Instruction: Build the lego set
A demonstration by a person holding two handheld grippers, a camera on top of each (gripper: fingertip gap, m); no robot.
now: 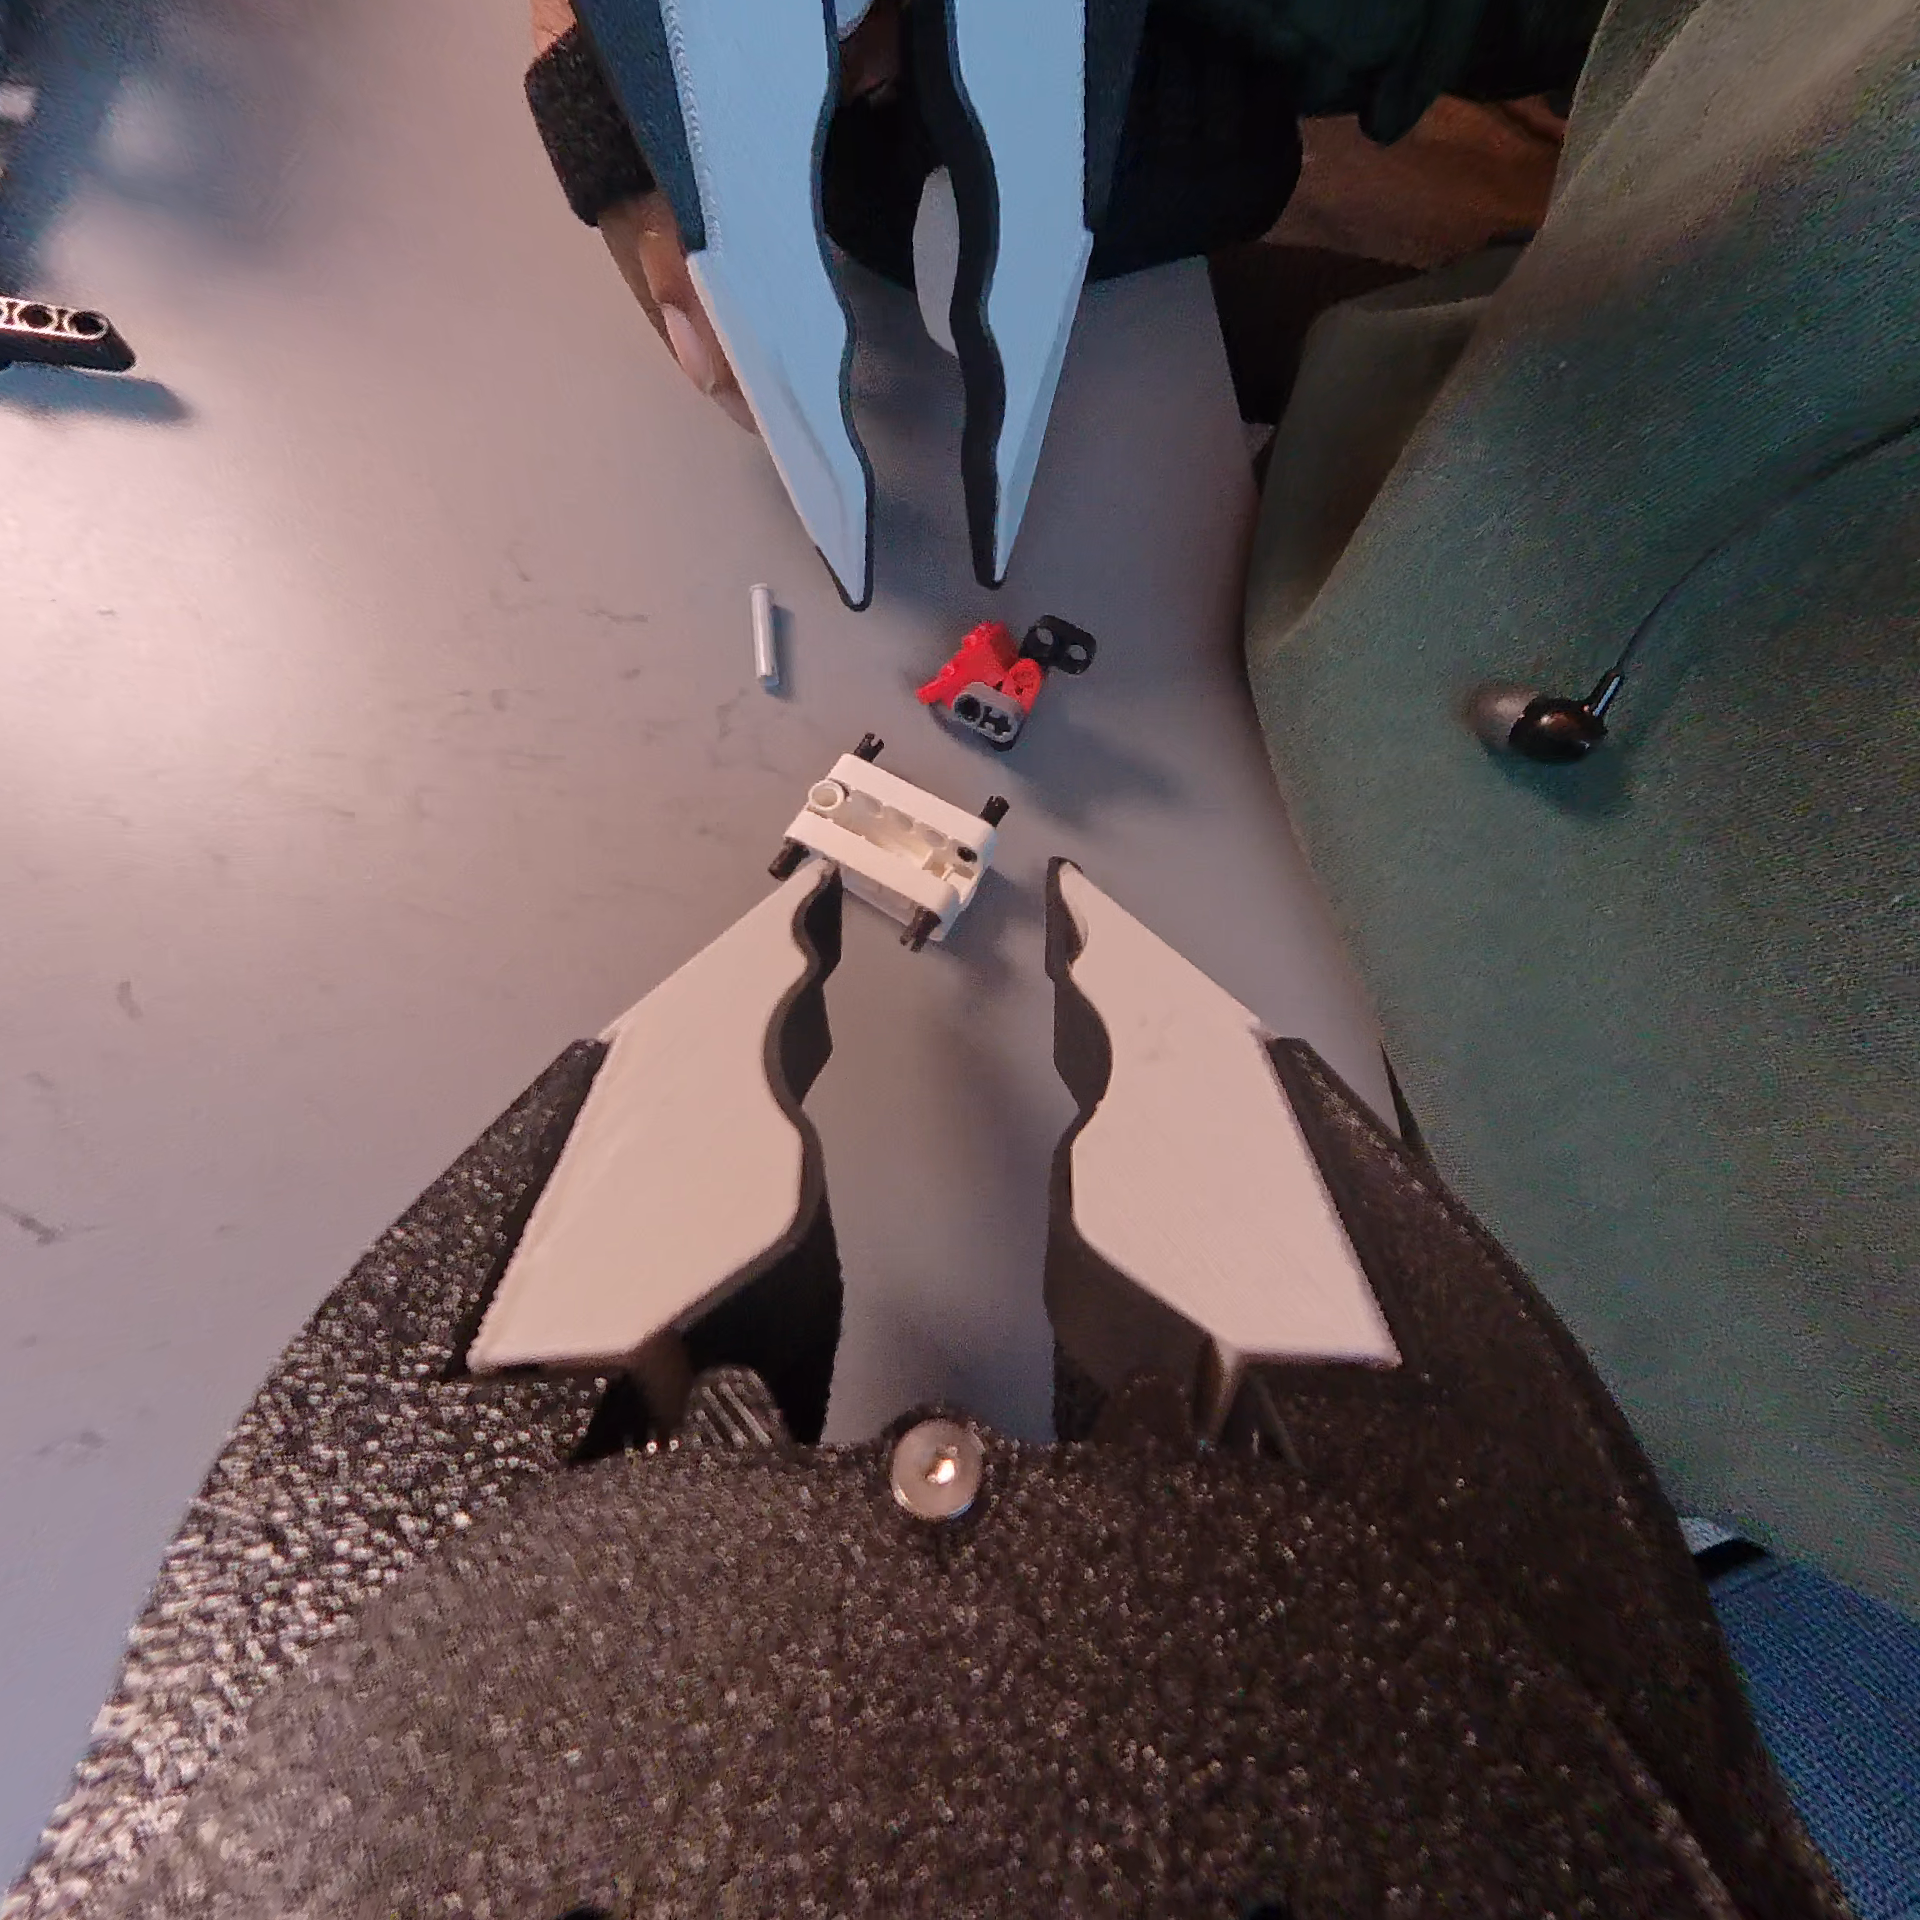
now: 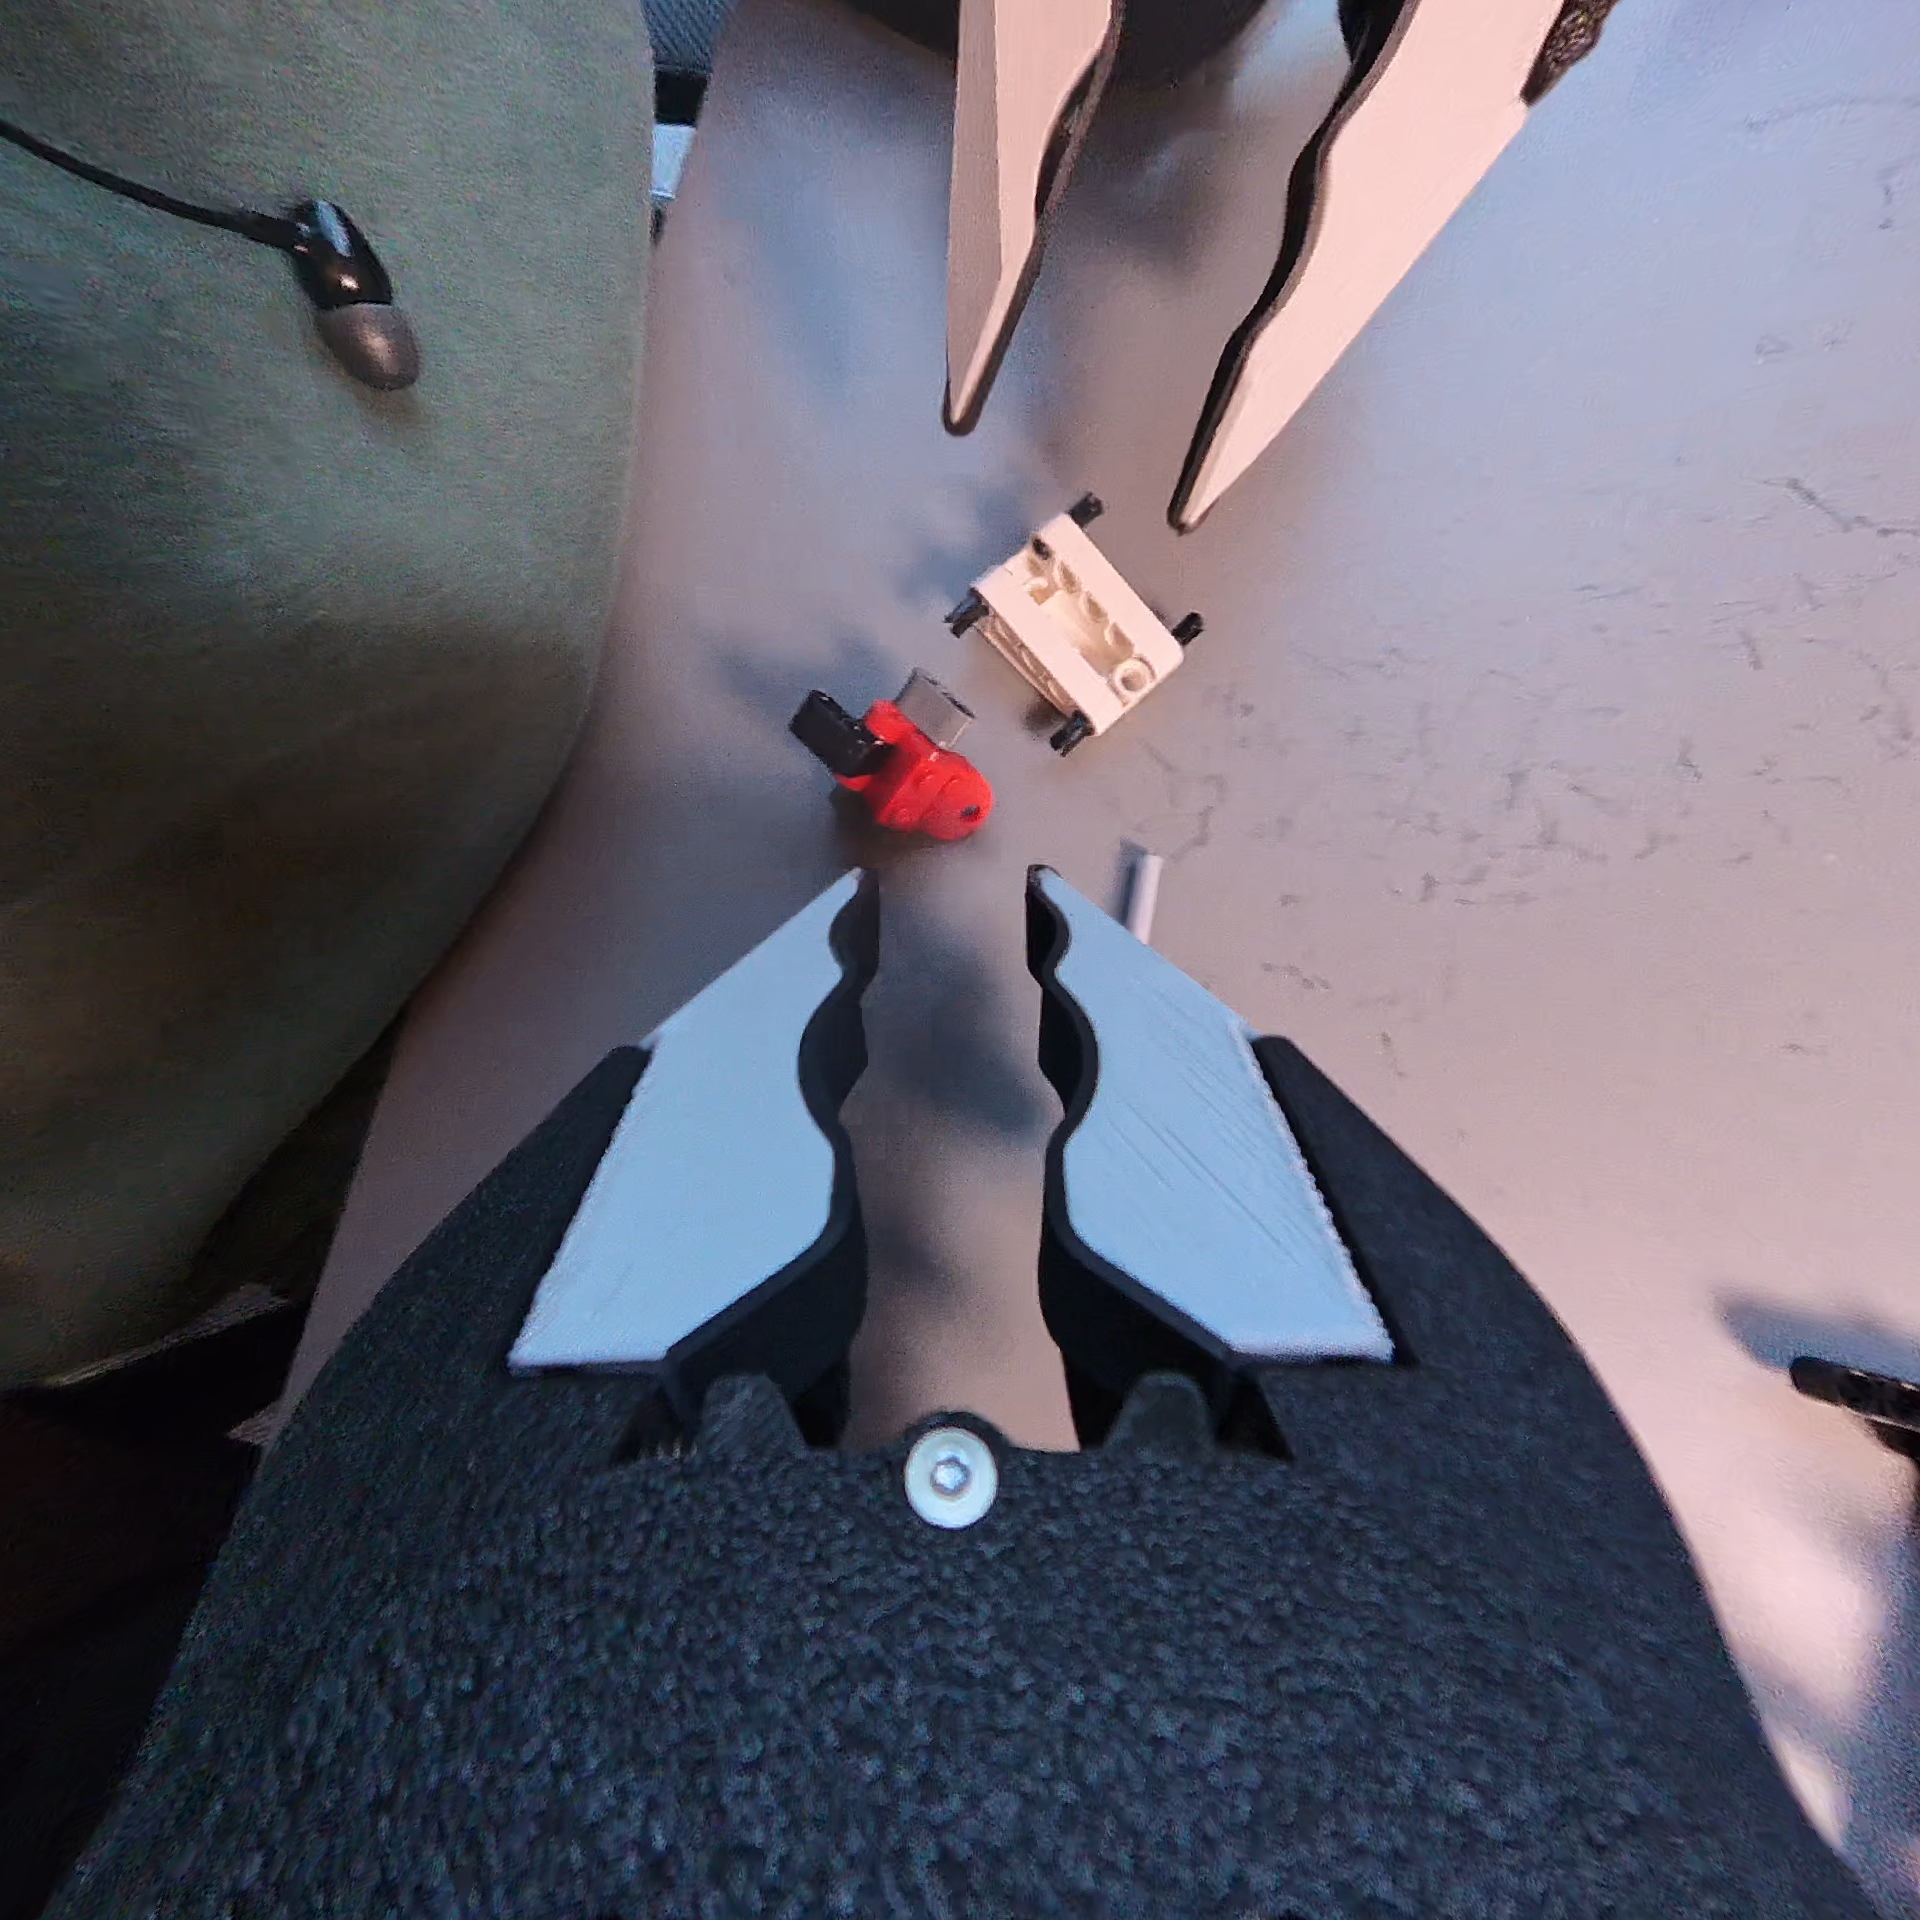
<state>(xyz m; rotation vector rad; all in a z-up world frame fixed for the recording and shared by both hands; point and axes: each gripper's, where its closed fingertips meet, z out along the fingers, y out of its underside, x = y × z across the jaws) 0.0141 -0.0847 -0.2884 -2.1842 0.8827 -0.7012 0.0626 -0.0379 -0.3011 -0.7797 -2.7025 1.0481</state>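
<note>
A white lego frame [image 1: 894,847] with black pins at its corners lies on the grey table [image 1: 312,727]. My left gripper [image 1: 943,873] is open and empty, its tips just short of the frame, the left tip by the frame's near corner. A small red, grey and black assembly [image 1: 997,675] lies just beyond, and a short grey axle [image 1: 766,634] lies to its left. My right gripper [image 2: 948,878] is open and empty, its tips close to the red assembly [image 2: 914,779] and the axle [image 2: 1135,883]. The white frame [image 2: 1075,634] lies between the two facing grippers.
A person's green garment [image 1: 1610,831] with a dark drawstring end [image 1: 1548,722] borders the table edge beside the parts. A black lego beam [image 1: 62,332] lies far off on the table. A hand [image 1: 686,322] holds the right gripper. Some 8 cm of space lies between my two pairs of fingers.
</note>
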